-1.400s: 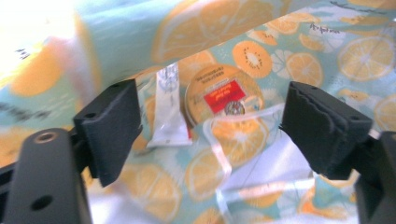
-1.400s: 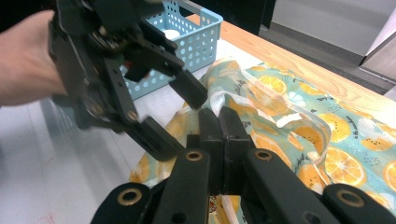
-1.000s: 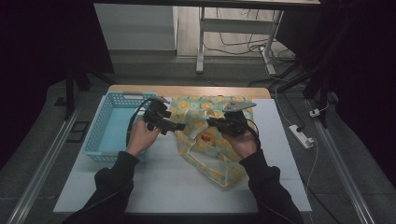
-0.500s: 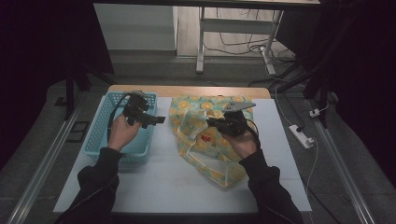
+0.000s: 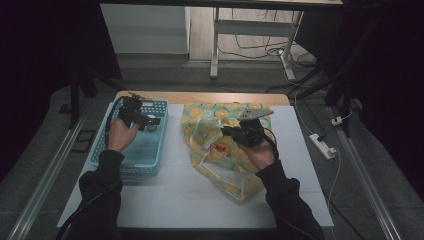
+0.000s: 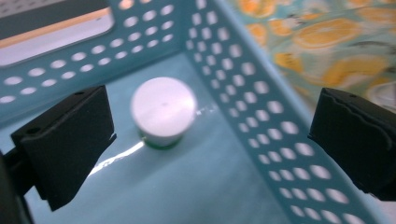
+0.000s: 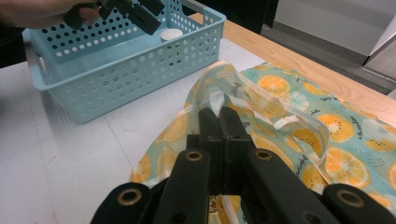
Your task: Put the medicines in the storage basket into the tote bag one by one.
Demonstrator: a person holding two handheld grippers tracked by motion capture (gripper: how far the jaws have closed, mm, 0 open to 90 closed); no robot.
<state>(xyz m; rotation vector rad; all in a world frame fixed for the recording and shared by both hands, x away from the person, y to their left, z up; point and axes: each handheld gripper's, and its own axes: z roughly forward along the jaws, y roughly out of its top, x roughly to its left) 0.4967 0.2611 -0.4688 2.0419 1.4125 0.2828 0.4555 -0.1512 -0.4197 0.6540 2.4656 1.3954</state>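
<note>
Leftward across the high view, the left gripper (image 5: 150, 120) has gone from the cloth bag to the pale blue perforated plastic basket (image 5: 131, 150) since the earlier frame, while the right gripper (image 5: 226, 132) has kept its place. Nearest the bottom edge of that view, two dark-sleeved forearms come in over the white table top (image 5: 165, 200). Just above them, right of centre, lies the crumpled teal cloth bag printed with orange slices (image 5: 220, 160); the right gripper's jaws are clenched tight together on a fold of this fabric, as the right gripper view shows, the two black jaws (image 7: 219, 123) meeting with cloth bunched at their tips. A small red mark shows on the bag near the gripper in the high view, too small to read.

Left of centre, the left gripper hangs over the far part of the basket with its jaws released and wide apart (image 6: 210, 135), holding nothing. Between and beyond them, in the left gripper view, a small white round-capped container (image 6: 163, 112) stands upright on the basket floor near the far corner; no label on it can be read.

Farther off, a wooden table edge (image 5: 200, 97) borders the white surface, and a white power strip (image 5: 322, 146) lies on the floor at the right.
</note>
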